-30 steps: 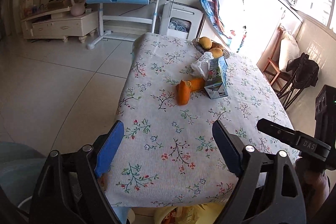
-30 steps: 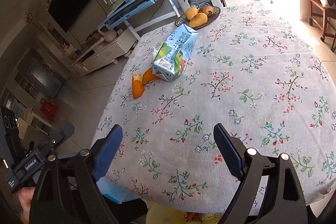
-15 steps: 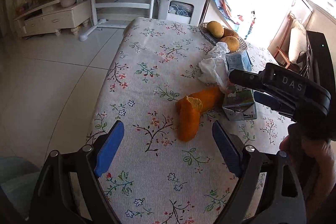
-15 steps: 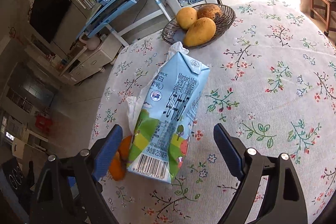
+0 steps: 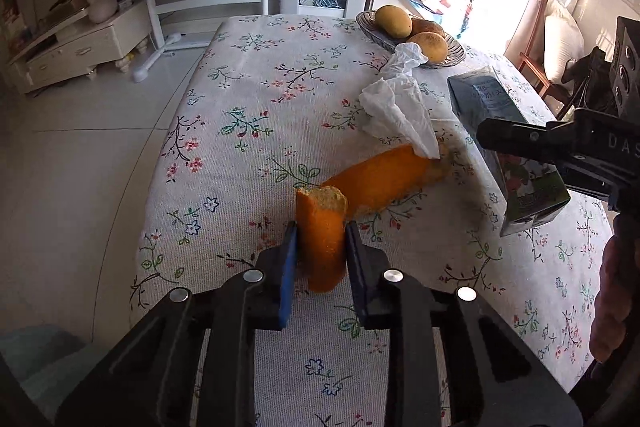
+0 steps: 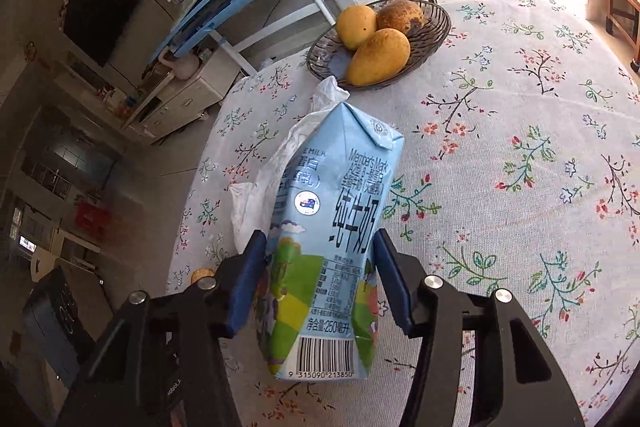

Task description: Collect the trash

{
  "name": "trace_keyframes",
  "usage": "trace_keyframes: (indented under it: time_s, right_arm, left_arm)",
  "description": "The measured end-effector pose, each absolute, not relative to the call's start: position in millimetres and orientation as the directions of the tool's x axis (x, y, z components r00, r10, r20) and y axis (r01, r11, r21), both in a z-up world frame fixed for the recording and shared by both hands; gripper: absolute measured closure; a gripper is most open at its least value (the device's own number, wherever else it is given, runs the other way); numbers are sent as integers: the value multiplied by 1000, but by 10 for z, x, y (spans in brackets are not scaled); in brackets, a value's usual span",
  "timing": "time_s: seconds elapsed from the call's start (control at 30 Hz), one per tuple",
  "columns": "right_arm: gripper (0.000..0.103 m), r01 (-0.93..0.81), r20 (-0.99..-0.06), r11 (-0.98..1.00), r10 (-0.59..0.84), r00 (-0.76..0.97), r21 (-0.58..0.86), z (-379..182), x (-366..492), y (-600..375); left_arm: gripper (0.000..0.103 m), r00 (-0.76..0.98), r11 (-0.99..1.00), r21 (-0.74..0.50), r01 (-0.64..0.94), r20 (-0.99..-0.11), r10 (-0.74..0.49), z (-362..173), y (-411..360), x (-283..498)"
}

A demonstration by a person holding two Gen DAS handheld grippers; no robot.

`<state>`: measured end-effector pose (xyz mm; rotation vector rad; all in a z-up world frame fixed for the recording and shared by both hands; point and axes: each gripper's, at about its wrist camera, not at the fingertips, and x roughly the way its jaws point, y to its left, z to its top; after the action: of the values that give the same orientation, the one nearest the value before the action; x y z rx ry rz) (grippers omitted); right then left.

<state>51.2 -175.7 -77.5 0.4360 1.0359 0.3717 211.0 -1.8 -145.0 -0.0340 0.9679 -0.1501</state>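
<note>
Desk covered by white cloth printed with floral sprigs. Orange peel laid near middle, in two connected strips, one angled toward near edge. Crumpled white tissue laid beyond peel, one corner overlapping it. Light-blue milk carton laid on its side just beside tissue. Wire bowl with three mangoes set near far edge.

Orange peel, pale-blue milk carton, white floral tablecloth.
</note>
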Motion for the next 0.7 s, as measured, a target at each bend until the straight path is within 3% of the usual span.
trace_keyframes:
  time_s: [0.43, 0.6, 0.7]
  right_arm:
    - [48, -282, -864, 928, 338, 374, 241, -713, -268, -1784]
    - [48, -263, -848, 929, 349, 399, 259, -727, -349, -1824]
    - [43, -268, -853, 934, 333, 402, 238, -750, -360, -1765]
  left_arm:
    - [81, 500, 969, -209, 132, -830, -248, -1385, 133, 1419]
    - [45, 528, 977, -176, 119, -822, -212, -1375, 130, 1334]
    - [41, 556, 984, -119, 134, -813, -175, -1314, 133, 1302]
